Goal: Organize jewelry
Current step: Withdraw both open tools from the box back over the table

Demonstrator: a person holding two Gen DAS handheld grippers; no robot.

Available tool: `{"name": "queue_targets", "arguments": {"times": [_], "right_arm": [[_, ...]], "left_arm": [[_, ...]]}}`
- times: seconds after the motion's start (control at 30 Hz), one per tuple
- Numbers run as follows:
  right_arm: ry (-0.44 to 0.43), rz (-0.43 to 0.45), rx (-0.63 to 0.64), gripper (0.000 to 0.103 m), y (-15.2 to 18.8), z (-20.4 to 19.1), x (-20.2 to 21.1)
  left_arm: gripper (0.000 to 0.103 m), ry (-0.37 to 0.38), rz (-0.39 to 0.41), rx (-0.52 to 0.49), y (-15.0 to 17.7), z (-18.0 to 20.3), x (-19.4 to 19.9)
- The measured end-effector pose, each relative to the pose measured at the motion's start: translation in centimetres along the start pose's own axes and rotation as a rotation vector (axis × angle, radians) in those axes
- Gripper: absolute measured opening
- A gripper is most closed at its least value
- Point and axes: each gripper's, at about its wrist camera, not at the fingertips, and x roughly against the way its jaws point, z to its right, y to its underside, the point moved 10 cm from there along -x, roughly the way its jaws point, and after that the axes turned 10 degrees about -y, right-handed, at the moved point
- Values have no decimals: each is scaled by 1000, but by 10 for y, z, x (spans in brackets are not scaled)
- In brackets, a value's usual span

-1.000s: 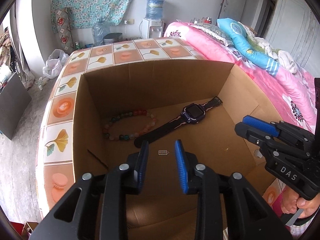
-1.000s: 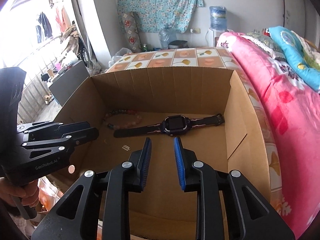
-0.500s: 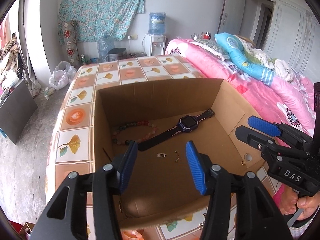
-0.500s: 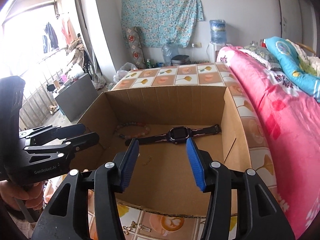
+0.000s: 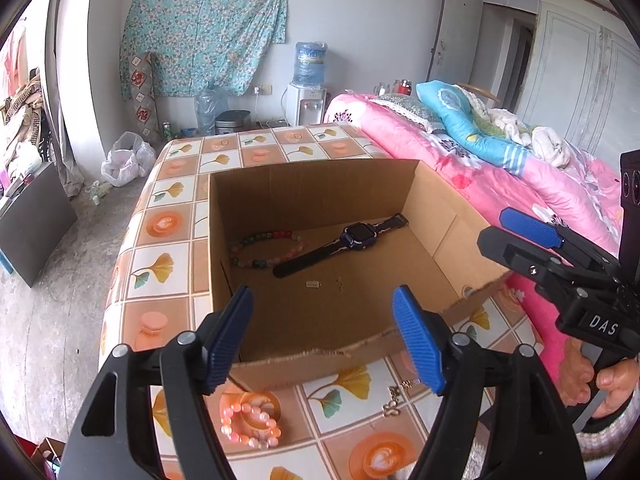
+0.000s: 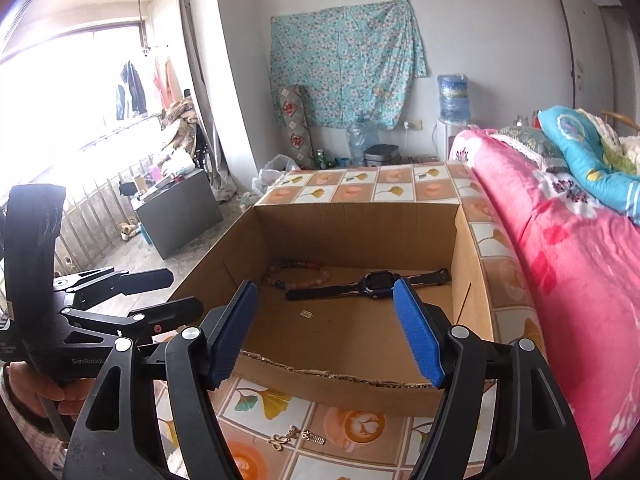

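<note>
A: What do the two grippers look like?

B: The left gripper (image 5: 326, 340) has its blue pads spread wide, and nothing is between them. Its jaws have just been opening. The right gripper (image 6: 332, 332) is the same: jaws just opened wide, with nothing in them. Both hang over the near edge of the cardboard box (image 5: 312, 184). A hand (image 5: 612, 388) holds the right gripper's handle.

A: Where is the box?

B: It sits on a table with a tile-pattern cloth (image 5: 168, 224), right beside a bed with a pink blanket (image 5: 500, 184).

A: What is in the box?

B: A dark blue watch (image 5: 360, 236) lies flat on the bottom, near the far wall. Its strap runs slantwise. A bracelet of mixed coloured beads (image 5: 264, 248) lies just beside it, toward the far left corner. A tiny silver piece (image 5: 313, 284) lies near the middle of the bottom, and a thin little chain (image 5: 340, 285) lies just beside that.

A: Is anything outside the box?

B: Yes. A pink bead bracelet (image 5: 250, 426) lies on the cloth in front of the box, near the left gripper. A small gold piece with a chain (image 5: 394, 400) lies on the cloth too, in front of the box's near wall. The right view shows the same gold piece (image 6: 298, 437) low between its jaws, on the cloth.
</note>
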Motion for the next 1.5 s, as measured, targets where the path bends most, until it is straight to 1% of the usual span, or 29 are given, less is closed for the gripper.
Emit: {"name": "queue_targets", "arguments": {"times": [0.2,0.4,0.5,0.77,1.17,1.27,1.33,1.5], "right_arm": [[-38,23,44,79,14,-16,19],[-32,13,67,86,29,-18,25],[-39,-5,59,88,38,-18,25],[-7,-54,8,89,59,-5,25],[42,-150,-64,89,86,18,13],[71,-175,-65,92,90,23,10],[104,-194,-58,95,94,28,9],[203,-258,-27,95,104,39,5]], "left_arm": [[76,18,7,-2,18,1,14],[79,28,-1,-9,31,6,15],[79,31,-8,-5,35,7,13],[80,25,-14,-6,38,7,8],[80,11,-39,1,43,3,-1],[80,6,-43,0,44,3,-3],[80,4,-46,-1,45,3,-5],[80,2,-51,-4,46,3,-8]]}}
